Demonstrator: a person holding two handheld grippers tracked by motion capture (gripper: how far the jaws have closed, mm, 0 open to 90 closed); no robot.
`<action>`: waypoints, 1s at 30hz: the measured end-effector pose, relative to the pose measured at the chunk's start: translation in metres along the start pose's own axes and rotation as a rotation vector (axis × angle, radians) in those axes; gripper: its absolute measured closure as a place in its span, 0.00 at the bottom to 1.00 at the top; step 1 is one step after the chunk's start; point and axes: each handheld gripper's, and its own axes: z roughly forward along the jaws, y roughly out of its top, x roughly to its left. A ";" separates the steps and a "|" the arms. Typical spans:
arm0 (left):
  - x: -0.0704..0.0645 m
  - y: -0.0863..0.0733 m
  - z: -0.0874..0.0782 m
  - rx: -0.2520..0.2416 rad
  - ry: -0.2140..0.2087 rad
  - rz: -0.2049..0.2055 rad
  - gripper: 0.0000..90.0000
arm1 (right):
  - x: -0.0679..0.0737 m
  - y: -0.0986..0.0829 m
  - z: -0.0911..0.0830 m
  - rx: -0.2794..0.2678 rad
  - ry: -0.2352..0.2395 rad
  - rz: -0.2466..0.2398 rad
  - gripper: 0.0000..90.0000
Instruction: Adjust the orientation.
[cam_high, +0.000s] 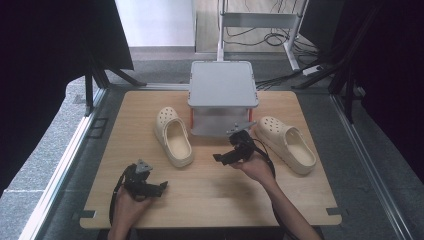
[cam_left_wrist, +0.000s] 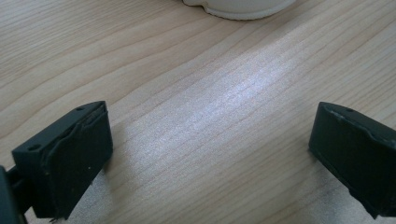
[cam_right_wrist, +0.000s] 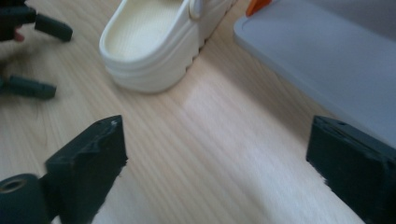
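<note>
Seeing left clog (cam_high: 173, 136) cut off in left gripper (cam_left_wrist: 212, 154) view; I keep both jaws spread, empty; right gripper (cam_right_wrist: 217, 163) near grey box (cam_right_wrist: 322, 60).

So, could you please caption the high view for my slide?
Two open grippers, left and right, near two clogs and a bin.

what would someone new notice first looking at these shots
Two cream clogs stand out on the wooden table: the left clog lies left of the grey lidded box at the table's far middle, the right clog on its right. Nearer the person, the left gripper is by the front edge and the right gripper between the clogs, both with jaws apart and holding nothing.
</note>
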 end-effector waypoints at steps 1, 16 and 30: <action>0.000 0.000 0.000 0.000 0.000 0.000 0.00 | 0.001 0.009 0.008 0.002 -0.003 0.002 0.13; 0.000 0.000 0.000 0.002 -0.001 -0.001 0.00 | 0.013 0.059 0.058 0.014 -0.002 0.033 0.27; 0.000 0.000 0.000 -0.001 0.001 -0.002 0.00 | 0.023 0.092 0.105 0.036 -0.061 0.045 0.50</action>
